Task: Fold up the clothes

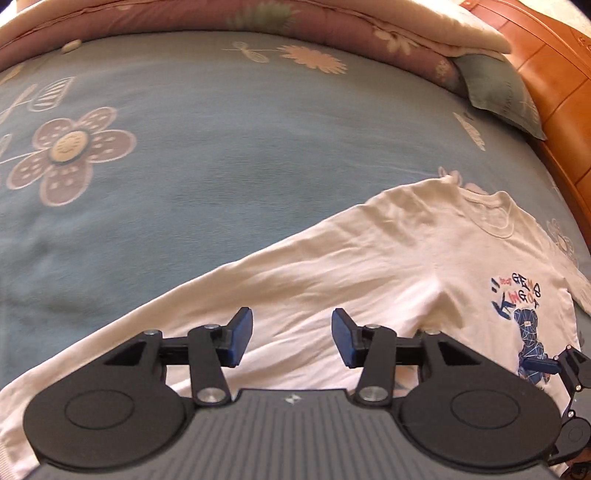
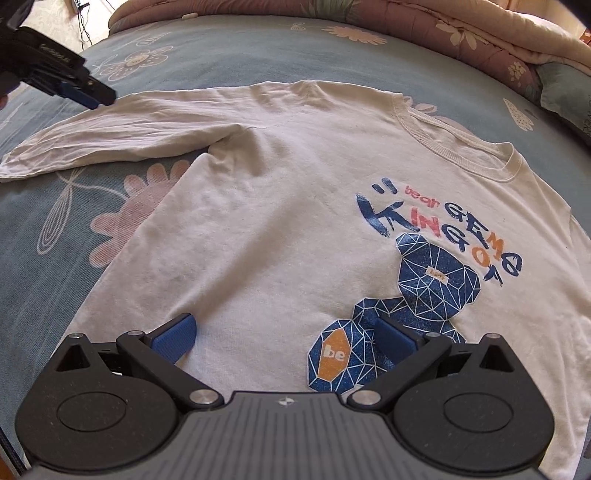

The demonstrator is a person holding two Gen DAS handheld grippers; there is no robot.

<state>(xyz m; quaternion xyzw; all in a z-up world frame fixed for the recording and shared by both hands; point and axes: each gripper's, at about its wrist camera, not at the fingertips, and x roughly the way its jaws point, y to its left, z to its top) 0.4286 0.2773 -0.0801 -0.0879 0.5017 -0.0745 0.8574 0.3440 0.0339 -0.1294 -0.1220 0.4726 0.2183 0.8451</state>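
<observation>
A white long-sleeved shirt (image 2: pixel 277 221) lies flat, front up, on the blue flowered bedsheet (image 1: pixel 221 147). It carries a blue bear print (image 2: pixel 436 284) and coloured lettering. One sleeve (image 2: pixel 110 129) stretches straight out to the left in the right wrist view. My left gripper (image 1: pixel 292 338) hovers over that sleeve (image 1: pixel 295 273) near the armpit, open, with nothing between its blue pads. In the right wrist view the left gripper (image 2: pixel 94 98) shows at the sleeve's far edge. My right gripper (image 2: pixel 286 339) stands wide open over the shirt's lower front, beside the bear print. The right gripper (image 1: pixel 550 363) also shows at the left wrist view's right edge.
A pink and cream quilt (image 1: pixel 258 18) is bunched along the far side of the bed. A grey-green pillow (image 1: pixel 498 92) leans against the orange-brown wooden headboard (image 1: pixel 554 74). Bare floor with cables (image 2: pixel 85 22) lies beyond the bed's far left corner.
</observation>
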